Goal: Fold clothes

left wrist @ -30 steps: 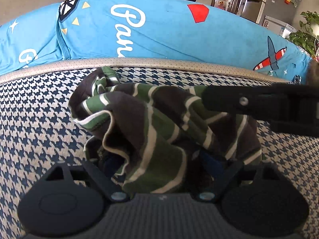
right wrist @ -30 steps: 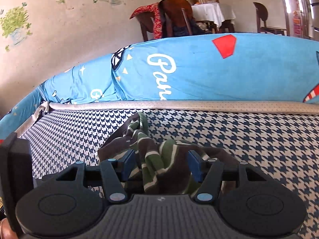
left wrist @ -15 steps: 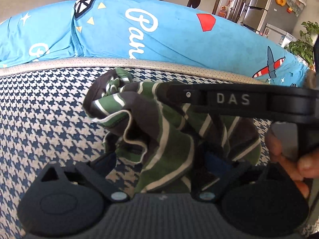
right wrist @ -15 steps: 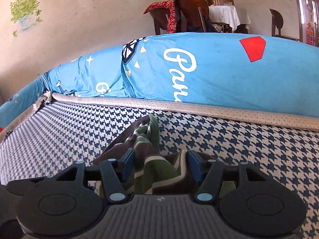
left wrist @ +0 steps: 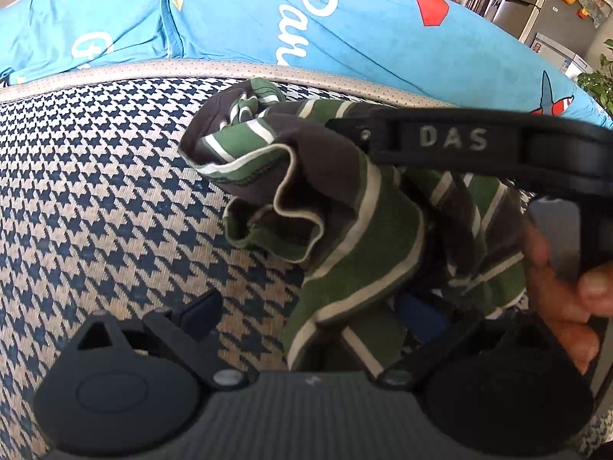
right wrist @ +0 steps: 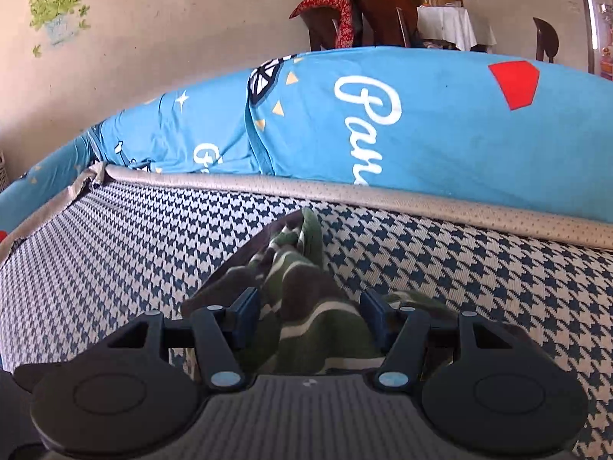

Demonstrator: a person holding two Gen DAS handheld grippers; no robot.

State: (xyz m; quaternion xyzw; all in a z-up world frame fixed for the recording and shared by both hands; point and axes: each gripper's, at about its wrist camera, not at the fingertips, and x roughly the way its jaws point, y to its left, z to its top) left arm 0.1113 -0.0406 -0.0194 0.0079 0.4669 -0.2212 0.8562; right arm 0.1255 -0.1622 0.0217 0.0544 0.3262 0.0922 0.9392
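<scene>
Left wrist view, left side: houndstooth mattress cover (left wrist: pixel 95 191), navy on cream, fills the lower left. A beige piped edge runs along its far side; behind it lies a blue printed quilt (left wrist: pixel 345 38) with white script and a red shape.

Left gripper (left wrist: pixel 310 314): jaws spread wide. The left finger (left wrist: pixel 199 310) stands clear over bare houndstooth, touching no cloth. The right finger, blue pad showing, is partly buried under folds of the garment; cloth hangs into the gap between the two fingers, but nothing is pinched.

Centre: the striped garment (left wrist: pixel 337 230), green and dark brown with cream stripes, bunched and lifted off the mattress cover, with one twisted end pointing toward the quilt and a hemmed opening gaping leftward.

Right side: a black bar lettered "DAS", part of the right gripper's body (left wrist: pixel 459 142), crosses above the garment. Below it, a hand (left wrist: pixel 563 291) wraps the handle, fingers curled.

Right wrist view: right gripper (right wrist: pixel 310 314), jaws at middling width, with a thick wad of the same garment (right wrist: pixel 306 306) filling the space between both blue pads and touching each side; gripped, by the look of it. The garment trails forward across the houndstooth toward the beige edge. Beyond the quilt: a wall with plant decals (right wrist: pixel 57 7), wooden chairs, a white-clothed table (right wrist: pixel 452 27).
</scene>
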